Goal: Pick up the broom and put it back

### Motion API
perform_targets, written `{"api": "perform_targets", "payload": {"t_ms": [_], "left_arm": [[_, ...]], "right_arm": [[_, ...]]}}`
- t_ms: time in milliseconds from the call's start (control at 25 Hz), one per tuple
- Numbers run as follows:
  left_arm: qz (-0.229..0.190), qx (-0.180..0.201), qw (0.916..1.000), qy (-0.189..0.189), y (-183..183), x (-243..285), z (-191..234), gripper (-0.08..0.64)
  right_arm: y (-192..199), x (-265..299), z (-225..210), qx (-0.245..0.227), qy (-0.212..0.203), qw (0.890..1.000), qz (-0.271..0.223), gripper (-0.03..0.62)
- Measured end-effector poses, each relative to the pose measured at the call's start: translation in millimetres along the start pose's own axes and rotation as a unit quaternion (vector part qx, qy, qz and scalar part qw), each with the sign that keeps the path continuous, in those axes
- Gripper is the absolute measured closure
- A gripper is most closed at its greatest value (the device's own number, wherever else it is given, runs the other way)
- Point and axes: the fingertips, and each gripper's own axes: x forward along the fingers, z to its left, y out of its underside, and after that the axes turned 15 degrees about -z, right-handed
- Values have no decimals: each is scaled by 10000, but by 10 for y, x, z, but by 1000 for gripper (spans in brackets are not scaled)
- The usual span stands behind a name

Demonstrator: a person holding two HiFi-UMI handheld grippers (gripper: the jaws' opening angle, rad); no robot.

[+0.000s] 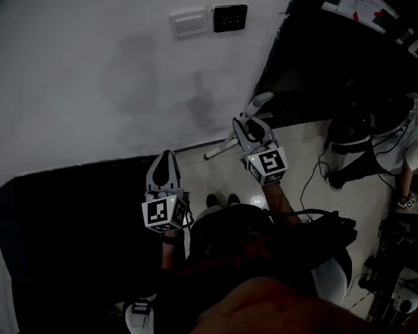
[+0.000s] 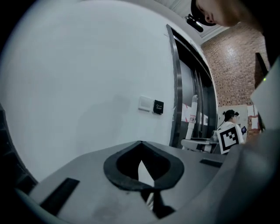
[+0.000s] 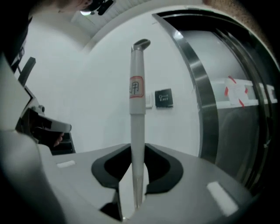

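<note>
The broom's pale handle [image 3: 137, 100] stands upright between my right gripper's [image 3: 136, 146] jaws, which are shut on it; a red-printed label sits high on the shaft. In the head view the right gripper [image 1: 251, 121] is raised in front of the white wall, with the broom handle [image 1: 219, 151] slanting down-left from its grey top end. The broom's head is hidden. My left gripper [image 1: 166, 156] is raised to the left, apart from the broom. Its jaws [image 2: 140, 144] are shut with nothing between them.
A white switch plate [image 1: 189, 21] and a black panel [image 1: 230, 17] hang on the wall. A dark metal-framed doorway [image 1: 326, 59] lies to the right. A person [image 1: 395, 147] stands at far right, with cables [image 1: 313, 176] on the tiled floor. Dark skirting [image 1: 65, 228] runs along the left.
</note>
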Motion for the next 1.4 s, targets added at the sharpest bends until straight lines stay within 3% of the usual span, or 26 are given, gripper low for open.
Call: {"api": "perform_targets", "payload": {"t_ms": [200,360,520,840,960,1160,1400], "left_arm": [[-229,-144,9992,285,-115,112,-260,555],[-157,-231,9983,519,-28,176,-444,555],[-351,-218,9969,670,-124,192,-616,555],[-167,-469,9974,521,38,207,-643,555],[39,-476,9976,498,138,181,-622,555],[99,-426,9980,455,166,165,-671,555],[181,-554,9979,270,262,118,-761,555]], "right_arm": [[-620,-326,34,84,59,9984,-562,503],[-690,-546,111,276,5,9978,-595,503],[-755,-717,126,551,-21,9958,-735,503],[-797,-989,221,753,-210,9956,-519,503],[-691,-1047,271,747,-208,9962,-385,503],[-267,-1086,233,547,-71,9981,262,503],[884,-1102,195,414,-256,9906,1279,503]]}}
